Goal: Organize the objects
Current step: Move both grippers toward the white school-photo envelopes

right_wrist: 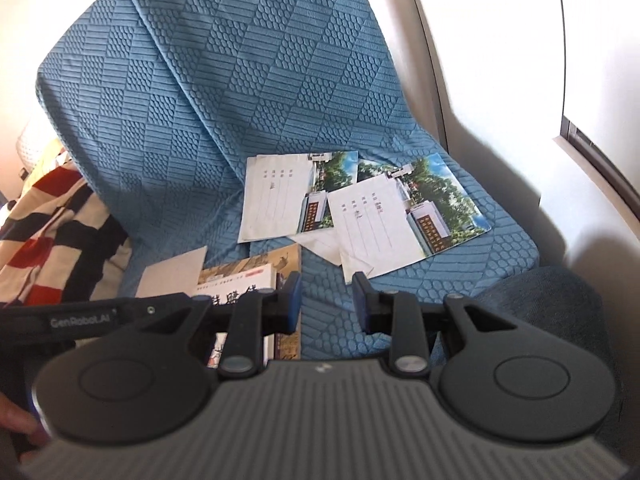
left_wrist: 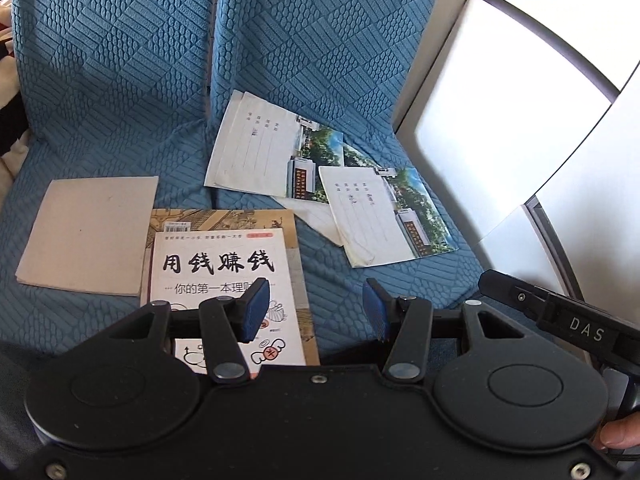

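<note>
Blue sofa cushions [left_wrist: 120,92] carry scattered booklets [left_wrist: 276,152] beside stacked books [left_wrist: 224,264]. Both the left gripper [left_wrist: 316,308] and right gripper [right_wrist: 326,300] hover part-open, empty; gathering the booklets likely comes next.

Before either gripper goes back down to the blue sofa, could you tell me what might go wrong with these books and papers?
1. The photo-printed paper booklets overlap loosely; pinching one may drag another.
2. The white-covered book lies on a larger brown book and could slide off if lifted together.
3. The flat grey card sheet offers little edge on the soft blue sofa cover.
</note>
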The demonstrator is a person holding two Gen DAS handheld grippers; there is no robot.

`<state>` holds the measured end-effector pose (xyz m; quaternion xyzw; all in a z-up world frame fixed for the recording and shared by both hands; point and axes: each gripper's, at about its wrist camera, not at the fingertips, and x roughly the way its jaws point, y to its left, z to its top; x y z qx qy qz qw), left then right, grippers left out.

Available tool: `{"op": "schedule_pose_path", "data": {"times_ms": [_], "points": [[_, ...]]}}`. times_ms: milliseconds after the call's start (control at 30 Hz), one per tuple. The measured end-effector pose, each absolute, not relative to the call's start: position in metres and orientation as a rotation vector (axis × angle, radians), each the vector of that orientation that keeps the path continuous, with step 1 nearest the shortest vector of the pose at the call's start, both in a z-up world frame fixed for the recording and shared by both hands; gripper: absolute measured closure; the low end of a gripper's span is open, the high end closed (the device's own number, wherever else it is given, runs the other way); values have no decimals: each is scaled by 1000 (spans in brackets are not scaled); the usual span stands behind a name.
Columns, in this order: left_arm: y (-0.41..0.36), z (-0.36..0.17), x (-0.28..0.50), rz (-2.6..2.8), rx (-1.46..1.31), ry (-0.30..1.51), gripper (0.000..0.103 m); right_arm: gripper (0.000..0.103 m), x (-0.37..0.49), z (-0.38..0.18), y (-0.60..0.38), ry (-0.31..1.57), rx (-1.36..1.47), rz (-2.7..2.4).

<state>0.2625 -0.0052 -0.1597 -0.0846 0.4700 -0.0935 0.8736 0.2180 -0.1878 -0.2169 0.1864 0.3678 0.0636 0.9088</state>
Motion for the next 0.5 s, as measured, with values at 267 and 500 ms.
{"op": "schedule_pose_path", "data": {"times_ms": [267,500], "points": [[-19,-158,288,-200,-197,958,54,72,226,-221,-208,750,382,67],[-43,-167,310,-236,-164,973,51,72,239,-226,-228,739,388,26]]}}
